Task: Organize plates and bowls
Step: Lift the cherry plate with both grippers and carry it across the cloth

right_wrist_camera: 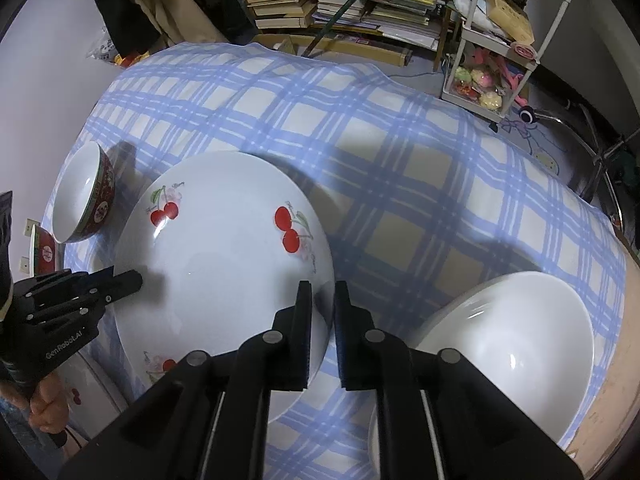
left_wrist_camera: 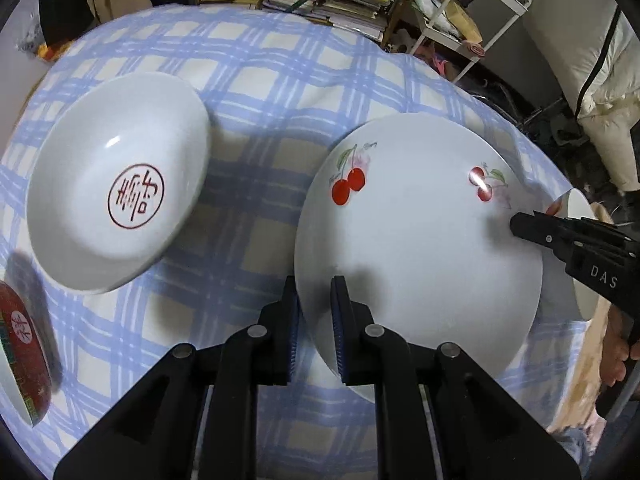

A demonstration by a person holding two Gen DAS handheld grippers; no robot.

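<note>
on the bench: a blue checked cloth (right_wrist_camera: 400, 168) is covering the top, and the dishes are sitting spread over it.
cherry plate (left_wrist_camera: 416, 248): it is being held between both tools, tilted, its left rim inside one and its right rim inside the other.
left hand-held gripper (left_wrist_camera: 314, 328): its fingers are straddling the plate's left rim, clamped on it.
right hand-held gripper (right_wrist_camera: 323, 332): its fingers are sitting either side of the plate's right rim, one over and one under; whether they are pressing it i cannot tell.
white bowl with a red seal (left_wrist_camera: 116, 208): it is lying to the plate's left, apart from it.
red-sided bowl (right_wrist_camera: 86, 196): it is standing near the bench's far left edge.
plain white bowl (right_wrist_camera: 516, 344): it is sitting to the right of the plate.
</note>
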